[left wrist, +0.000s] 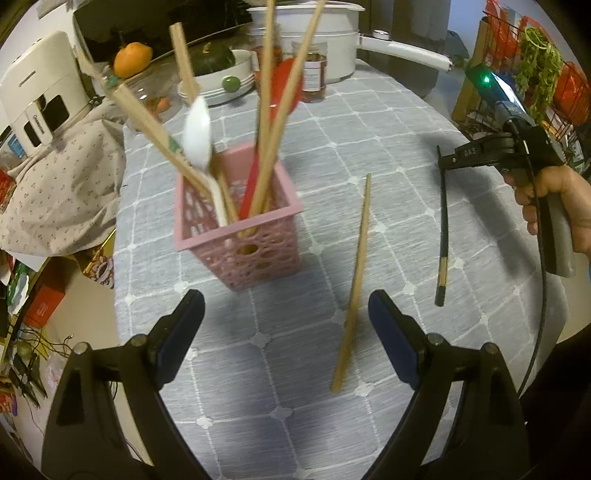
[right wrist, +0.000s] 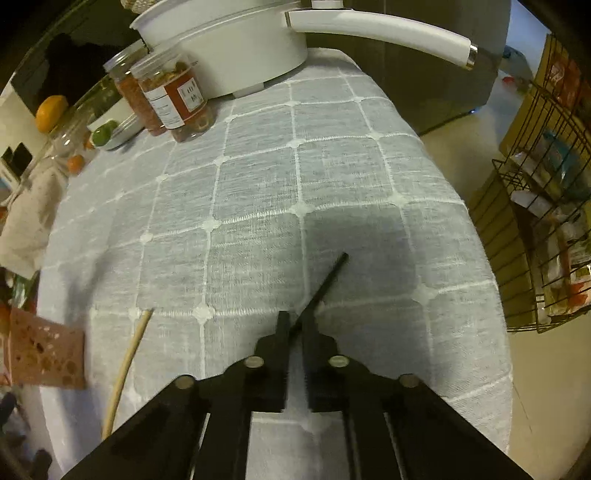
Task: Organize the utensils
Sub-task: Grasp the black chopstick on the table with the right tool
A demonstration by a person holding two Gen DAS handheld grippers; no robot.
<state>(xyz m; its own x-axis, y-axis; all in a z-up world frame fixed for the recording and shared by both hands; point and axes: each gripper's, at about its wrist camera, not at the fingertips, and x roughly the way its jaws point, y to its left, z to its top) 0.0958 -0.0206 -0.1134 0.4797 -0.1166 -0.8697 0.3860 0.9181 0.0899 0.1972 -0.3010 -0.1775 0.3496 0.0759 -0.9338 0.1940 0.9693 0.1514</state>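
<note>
A pink perforated basket (left wrist: 242, 225) stands on the grey checked tablecloth (left wrist: 388, 122) and holds several wooden chopsticks, a white spoon (left wrist: 198, 129) and a red utensil. A bare wooden chopstick (left wrist: 354, 288) lies on the cloth to its right; it also shows in the right wrist view (right wrist: 127, 365). My left gripper (left wrist: 286, 314) is open and empty, above the cloth in front of the basket. My right gripper (right wrist: 295, 321) is shut on a black chopstick (right wrist: 327, 282), which hangs down from it in the left wrist view (left wrist: 443, 236). The basket's corner (right wrist: 44, 350) shows at the left.
At the back stand a white pot with a long handle (right wrist: 380, 31), two jars (right wrist: 173, 99), a bowl with a green squash (left wrist: 216, 59) and an orange (left wrist: 132, 59). A white appliance (left wrist: 33, 96) and a draped cloth (left wrist: 62, 192) are at the left. A wire rack (right wrist: 546, 229) stands to the right.
</note>
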